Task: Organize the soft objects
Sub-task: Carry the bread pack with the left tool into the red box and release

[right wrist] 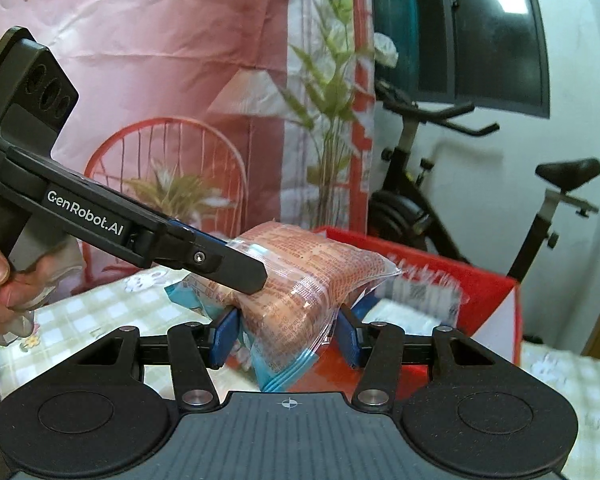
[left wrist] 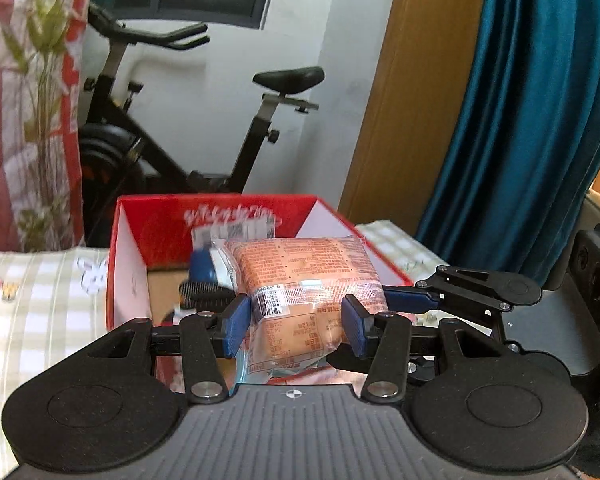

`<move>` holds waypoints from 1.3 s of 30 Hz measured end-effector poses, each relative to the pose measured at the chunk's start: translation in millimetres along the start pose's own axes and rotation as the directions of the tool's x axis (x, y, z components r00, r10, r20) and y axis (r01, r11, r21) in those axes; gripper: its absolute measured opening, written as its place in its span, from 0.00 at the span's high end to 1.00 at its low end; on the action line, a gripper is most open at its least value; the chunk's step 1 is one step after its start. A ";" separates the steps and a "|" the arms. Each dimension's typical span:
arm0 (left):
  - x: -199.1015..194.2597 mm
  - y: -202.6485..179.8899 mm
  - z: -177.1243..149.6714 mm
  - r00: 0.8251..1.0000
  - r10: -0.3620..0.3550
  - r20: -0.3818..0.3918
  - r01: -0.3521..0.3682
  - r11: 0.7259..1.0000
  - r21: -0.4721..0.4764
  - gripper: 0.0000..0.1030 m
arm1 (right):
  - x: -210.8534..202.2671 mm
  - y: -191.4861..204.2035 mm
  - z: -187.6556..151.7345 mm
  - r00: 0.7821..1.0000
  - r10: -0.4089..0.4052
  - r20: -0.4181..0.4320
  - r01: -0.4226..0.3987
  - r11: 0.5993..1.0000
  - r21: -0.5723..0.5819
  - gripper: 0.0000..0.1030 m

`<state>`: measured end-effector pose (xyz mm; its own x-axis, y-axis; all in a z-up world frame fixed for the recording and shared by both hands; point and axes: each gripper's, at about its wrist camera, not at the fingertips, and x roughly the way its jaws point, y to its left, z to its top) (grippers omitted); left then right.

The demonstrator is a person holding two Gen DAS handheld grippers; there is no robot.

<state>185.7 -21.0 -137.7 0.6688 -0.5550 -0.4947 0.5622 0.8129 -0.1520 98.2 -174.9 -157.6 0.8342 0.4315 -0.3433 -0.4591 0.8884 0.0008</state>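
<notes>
A soft packet in clear plastic with orange print [left wrist: 306,280] is held in the air over the open red box [left wrist: 220,216]. My left gripper [left wrist: 296,322] is shut on the packet, its blue pads pressing both sides. My right gripper [right wrist: 286,330] is also shut on the same packet [right wrist: 300,276], from the other side. In the left wrist view the right gripper's fingers [left wrist: 416,298] come in from the right. In the right wrist view the left gripper's finger [right wrist: 220,260] lies across the packet's left part. The red box [right wrist: 480,280] is behind and below the packet.
The box stands on a green-and-white checked cloth [left wrist: 40,288] and holds other packets [left wrist: 236,232]. An exercise bike [left wrist: 180,120] stands behind. A blue curtain [left wrist: 520,120] hangs on the right, a pink printed cloth [right wrist: 160,80] on the left.
</notes>
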 end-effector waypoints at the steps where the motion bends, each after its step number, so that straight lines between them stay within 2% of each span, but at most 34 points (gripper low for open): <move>1: 2.4 1.2 3.2 1.000 -0.002 0.005 0.002 1.000 0.001 0.49 | 1.9 -3.0 3.8 1.000 -0.003 0.004 0.003 1.000 -0.006 0.53; 6: 19.8 17.7 13.0 1.000 0.000 0.008 0.000 1.000 -0.025 0.49 | 21.3 -16.6 15.5 1.000 -0.006 0.003 0.006 1.000 -0.026 0.53; 12: 40.5 43.8 20.1 0.999 0.037 -0.011 -0.038 0.996 -0.079 0.49 | 65.9 -30.5 20.8 0.999 0.024 -0.021 -0.025 0.999 -0.041 0.53; 21: 73.3 76.1 22.6 0.995 0.083 -0.056 -0.091 0.984 -0.151 0.50 | 125.0 -46.2 21.3 0.990 0.048 -0.130 -0.046 0.999 0.021 0.53; 24: 81.7 79.4 20.1 0.993 0.094 -0.075 -0.104 0.984 -0.143 0.50 | 137.7 -43.3 19.4 0.985 0.023 -0.173 -0.021 1.000 0.014 0.53; 30: 88.6 83.8 20.2 0.990 0.121 -0.078 -0.130 0.984 -0.121 0.53 | 152.3 -43.6 19.2 0.973 -0.021 -0.230 0.041 0.996 0.084 0.53; 33: 88.3 83.3 20.5 0.988 0.139 -0.072 -0.146 0.984 -0.104 0.56 | 160.4 -43.7 20.3 0.962 -0.073 -0.262 0.101 0.990 0.098 0.52; 36: 84.9 80.5 21.1 0.985 0.161 -0.066 -0.166 0.983 -0.082 0.56 | 164.7 -46.5 22.4 0.956 -0.113 -0.271 0.151 0.981 0.124 0.53; 39: 77.5 78.5 22.3 0.982 0.180 -0.060 -0.183 0.981 -0.061 0.56 | 161.6 -44.4 24.3 0.951 -0.147 -0.271 0.179 0.979 0.095 0.54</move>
<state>292.4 -4.1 -168.8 0.7284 -0.3881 -0.5646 0.3992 0.9102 -0.1107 260.8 -140.8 -190.3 0.7785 0.2370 -0.5811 -0.2715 0.9620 0.0285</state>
